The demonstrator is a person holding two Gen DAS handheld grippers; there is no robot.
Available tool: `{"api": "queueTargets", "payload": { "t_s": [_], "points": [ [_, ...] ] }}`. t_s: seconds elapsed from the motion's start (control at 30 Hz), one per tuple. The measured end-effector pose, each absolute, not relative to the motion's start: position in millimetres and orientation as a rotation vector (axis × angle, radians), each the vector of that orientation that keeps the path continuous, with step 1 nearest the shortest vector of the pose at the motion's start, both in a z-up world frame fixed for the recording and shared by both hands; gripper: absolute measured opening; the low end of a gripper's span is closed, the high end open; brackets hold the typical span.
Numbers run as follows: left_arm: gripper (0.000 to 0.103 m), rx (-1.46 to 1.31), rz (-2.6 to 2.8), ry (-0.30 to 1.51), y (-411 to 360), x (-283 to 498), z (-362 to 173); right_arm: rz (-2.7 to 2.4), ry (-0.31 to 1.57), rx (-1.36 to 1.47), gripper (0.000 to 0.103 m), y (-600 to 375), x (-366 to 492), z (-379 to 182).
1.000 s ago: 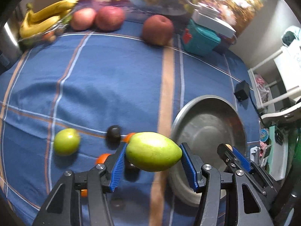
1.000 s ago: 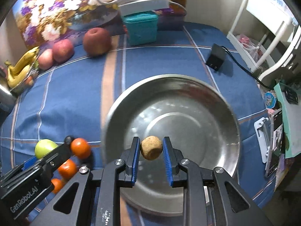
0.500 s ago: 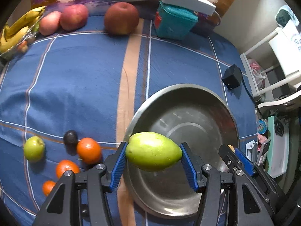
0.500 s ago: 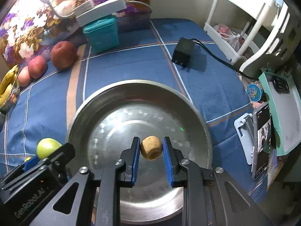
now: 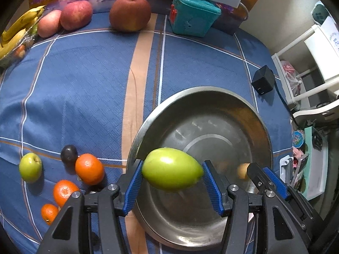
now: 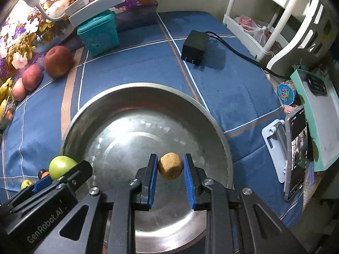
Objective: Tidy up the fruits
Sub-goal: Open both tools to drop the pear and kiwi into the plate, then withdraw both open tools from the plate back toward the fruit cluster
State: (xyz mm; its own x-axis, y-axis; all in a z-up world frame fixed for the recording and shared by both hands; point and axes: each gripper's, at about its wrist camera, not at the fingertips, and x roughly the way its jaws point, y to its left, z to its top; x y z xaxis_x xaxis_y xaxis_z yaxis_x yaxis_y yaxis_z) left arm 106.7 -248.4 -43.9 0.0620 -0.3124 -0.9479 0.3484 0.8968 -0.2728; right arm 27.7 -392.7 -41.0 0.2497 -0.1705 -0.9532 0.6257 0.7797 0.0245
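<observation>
We are looking at a counter [image 5: 84,89] wearing a blue cloth with white and tan stripes, and a wide steel basin [image 5: 250,114] is sitting on it toward the right. Left of the basin a small green apple [image 5: 30,167], a dark plum [image 5: 69,152] and three oranges [image 5: 89,168] are lying close together. Along the far edge three red apples [image 5: 129,12], a teal box [image 5: 191,17] and bananas [image 5: 17,31] are resting, and a black power adapter [image 6: 196,47] is sitting beyond the basin.
</observation>
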Motion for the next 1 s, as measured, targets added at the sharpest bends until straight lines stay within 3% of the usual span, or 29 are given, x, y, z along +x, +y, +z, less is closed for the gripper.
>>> {"api": "queueTargets", "payload": {
  "t_s": [0.1,0.27,0.4,0.57,0.67,0.73,1.0],
  "points": [
    [0.061,0.034,-0.499,1.414,-248.5,107.1,-41.3,-0.568,1.199,0.450,0.026,-393.1,26.8,-40.1],
    [0.067,0.027,-0.491,1.409,-242.6,109.3,-37.1,-0.582,1.177,0.454,0.043,-397.9,21.6,-37.2],
    [0.074,0.036,-0.442,1.391,-235.1,111.7,-33.2,-0.578,1.169,0.449,0.048,-397.1,21.1,-33.7],
    [0.093,0.033,-0.361,1.367,-220.3,117.0,-31.4,-0.569,1.160,0.450,0.063,-396.1,21.3,-32.0],
    [0.102,0.037,-0.301,1.344,-208.8,119.9,-31.4,-0.558,1.163,0.442,0.065,-394.3,22.7,-32.1],
    [0.103,0.035,-0.268,1.334,-202.5,121.9,-32.1,-0.550,1.164,0.433,0.071,-392.2,24.1,-32.4],
    [0.103,0.005,-0.188,1.320,-180.9,128.6,-36.5,-0.520,1.183,0.425,0.072,-387.4,30.4,-39.5]
  ]
}}
